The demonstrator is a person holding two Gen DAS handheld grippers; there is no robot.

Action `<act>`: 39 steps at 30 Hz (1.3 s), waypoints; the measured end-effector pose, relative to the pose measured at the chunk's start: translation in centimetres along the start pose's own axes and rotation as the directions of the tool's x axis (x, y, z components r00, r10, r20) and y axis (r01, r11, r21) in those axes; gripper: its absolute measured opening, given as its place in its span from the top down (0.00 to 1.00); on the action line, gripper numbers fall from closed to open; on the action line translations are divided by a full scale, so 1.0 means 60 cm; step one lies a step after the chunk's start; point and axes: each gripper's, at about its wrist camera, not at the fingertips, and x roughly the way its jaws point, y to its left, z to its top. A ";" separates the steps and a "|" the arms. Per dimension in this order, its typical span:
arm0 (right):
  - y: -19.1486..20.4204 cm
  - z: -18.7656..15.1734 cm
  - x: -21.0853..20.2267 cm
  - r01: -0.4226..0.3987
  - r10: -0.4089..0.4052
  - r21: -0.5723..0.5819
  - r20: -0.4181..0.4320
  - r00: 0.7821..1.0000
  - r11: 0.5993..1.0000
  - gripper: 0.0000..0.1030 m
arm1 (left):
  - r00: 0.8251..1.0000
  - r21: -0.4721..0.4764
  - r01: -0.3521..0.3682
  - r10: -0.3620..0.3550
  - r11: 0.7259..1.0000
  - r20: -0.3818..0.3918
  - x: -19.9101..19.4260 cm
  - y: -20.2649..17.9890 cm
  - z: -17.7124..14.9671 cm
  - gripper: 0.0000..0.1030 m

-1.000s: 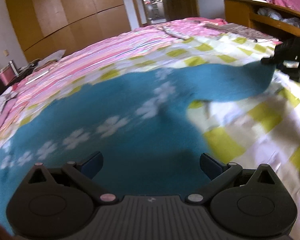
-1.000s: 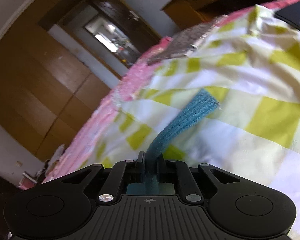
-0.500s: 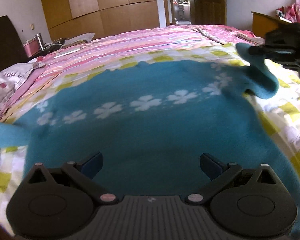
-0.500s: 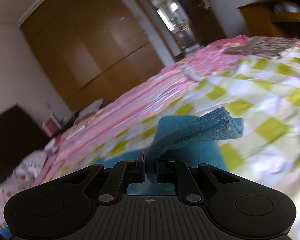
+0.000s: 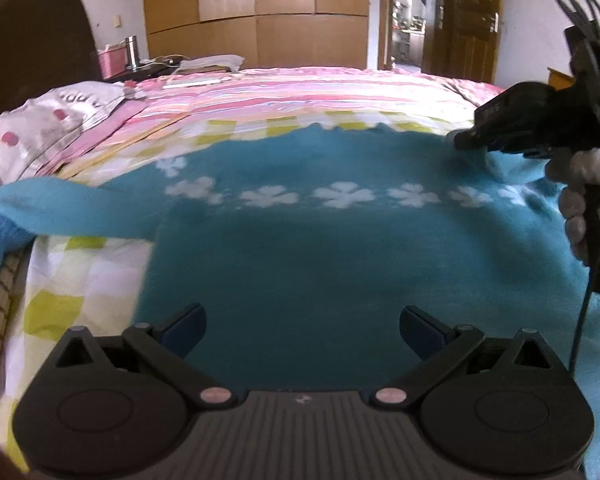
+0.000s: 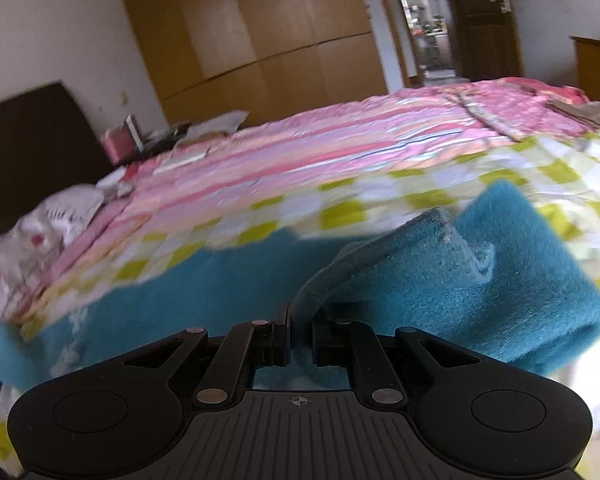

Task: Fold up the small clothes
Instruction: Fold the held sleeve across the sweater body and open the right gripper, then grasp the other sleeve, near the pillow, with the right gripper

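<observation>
Your teal sweater (image 5: 332, 264) lies spread flat on the yellow-checked sheet (image 5: 80, 280) near the front edge of the bed (image 5: 300, 92), its long axis running across the bed from left to right, with a row of white flowers (image 5: 340, 196) across its chest. Its neck edge points toward the far side of the bed. At the left, one sleeve (image 5: 60, 208) stretches flat toward the bed's left edge, where a pillow (image 5: 48, 124) sits at the far-left corner beside the dark headboard (image 5: 32, 40). In the middle, your left gripper (image 5: 302, 322) hovers above the sweater's lower body with its jaws spread wide and nothing between them; whether the tips touch the knit cannot be told. At the right, your right gripper (image 6: 300, 332) is pinched nearly closed on the ribbed cuff (image 6: 380, 264) of the other sleeve (image 6: 520, 280), which is lifted off the sheet and doubled back toward the sweater's body. Your hand (image 5: 580, 200) holds that tool above the sweater's right shoulder. Wooden wardrobes (image 5: 260, 12) and an open doorway (image 5: 412, 16) stand behind the bed.
</observation>
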 end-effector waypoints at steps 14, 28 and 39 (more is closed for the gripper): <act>0.205 -0.056 0.084 0.017 -0.023 -0.366 -0.012 1.000 0.930 0.91 | 1.000 -0.096 0.005 -0.003 0.995 0.019 0.010 0.092 0.011 0.00; 0.279 -0.091 0.086 0.063 -0.023 -0.602 0.074 0.997 0.796 0.90 | 1.000 -0.122 0.017 -0.015 0.992 0.017 0.019 0.110 0.012 0.00; 0.279 -0.099 0.087 0.015 0.024 -0.611 0.056 0.998 0.792 0.90 | 0.999 -0.096 0.025 -0.023 0.995 0.024 0.020 0.103 0.010 0.00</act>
